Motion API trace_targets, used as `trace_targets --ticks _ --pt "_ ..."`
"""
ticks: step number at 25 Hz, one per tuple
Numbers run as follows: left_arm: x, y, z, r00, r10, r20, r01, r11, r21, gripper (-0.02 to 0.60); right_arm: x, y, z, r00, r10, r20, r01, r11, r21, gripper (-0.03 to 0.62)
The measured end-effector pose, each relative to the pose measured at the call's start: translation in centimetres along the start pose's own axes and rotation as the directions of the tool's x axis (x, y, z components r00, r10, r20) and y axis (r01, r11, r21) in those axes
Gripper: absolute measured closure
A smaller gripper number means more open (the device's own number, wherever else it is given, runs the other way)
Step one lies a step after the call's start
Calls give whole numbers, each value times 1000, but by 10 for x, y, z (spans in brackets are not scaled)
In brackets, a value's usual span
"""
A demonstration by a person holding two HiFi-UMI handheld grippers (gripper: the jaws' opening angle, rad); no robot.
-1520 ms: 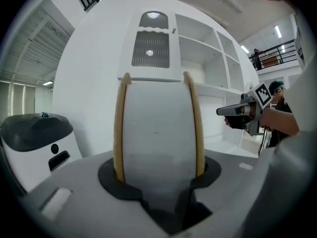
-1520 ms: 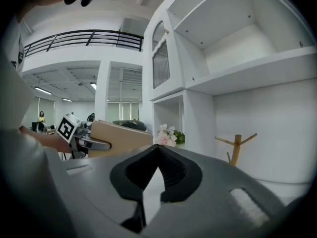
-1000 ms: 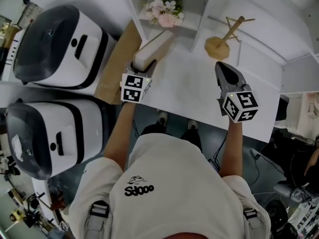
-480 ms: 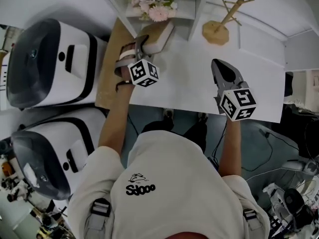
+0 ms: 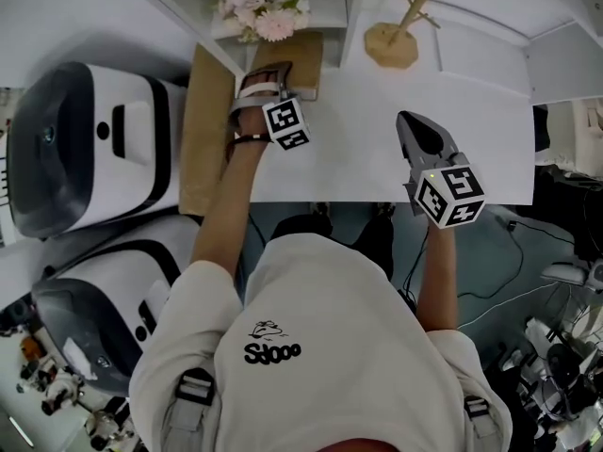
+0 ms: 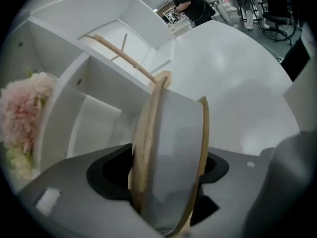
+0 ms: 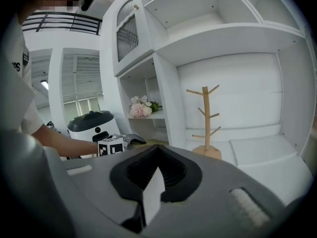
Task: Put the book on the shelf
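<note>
Book (image 5: 303, 67), one, stands between the opening left tongs (image 5: 267, 73) at the shelf (image 5: 330, 12). Right tongs (image 5: 408, 122), closed, hold nothing.

Flowers (image 5: 259, 12): pink and white bunch, back left.
Wooden stand (image 5: 394, 38): branched pegs on a round base, right of the flowers.
Upper machine (image 5: 85, 144): white and black, far left.
Lower machine (image 5: 113, 299): same kind, nearer.
Brown board (image 5: 205, 130): flat beside the upper machine.

The book (image 5: 303, 59), tan-covered with a white page block, sits at 11 o'clock at the foot of the white shelf (image 5: 350, 12). It is between the opening jaws of the left gripper (image 5: 267, 75).
</note>
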State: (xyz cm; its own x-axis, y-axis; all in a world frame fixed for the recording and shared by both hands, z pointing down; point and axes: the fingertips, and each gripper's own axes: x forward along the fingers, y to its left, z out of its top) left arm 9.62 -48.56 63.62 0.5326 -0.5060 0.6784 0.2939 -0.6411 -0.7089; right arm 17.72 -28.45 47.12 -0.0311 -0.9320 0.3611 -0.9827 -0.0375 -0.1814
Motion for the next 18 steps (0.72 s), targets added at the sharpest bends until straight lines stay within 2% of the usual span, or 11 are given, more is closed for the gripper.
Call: trace_targets --ticks 2,7,10,12,16,18 --pt "11 -11 5 998 -70 10 70 998 1 183 -2 0 -2 1000 -7 -7 7 1000 4 592" --pt "34 -2 10 993 -120 13 120 993 -16 153 1 -6 -8 999 -26 -24 26 1000 9 592" --pt "52 -13 10 976 -216 -5 216 976 -16 121 2 -8 -12 999 -35 -32 35 999 17 592" --pt "63 -16 9 965 -261 0 261 965 -40 143 2 -12 -15 998 -45 -40 46 999 15 592" --pt "72 -5 13 968 -249 35 251 964 -87 155 -3 -22 -22 995 -81 -58 82 996 17 592" --pt "75 0 15 977 -209 41 211 975 -73 209 -4 -25 -27 993 -92 -71 93 996 17 592"
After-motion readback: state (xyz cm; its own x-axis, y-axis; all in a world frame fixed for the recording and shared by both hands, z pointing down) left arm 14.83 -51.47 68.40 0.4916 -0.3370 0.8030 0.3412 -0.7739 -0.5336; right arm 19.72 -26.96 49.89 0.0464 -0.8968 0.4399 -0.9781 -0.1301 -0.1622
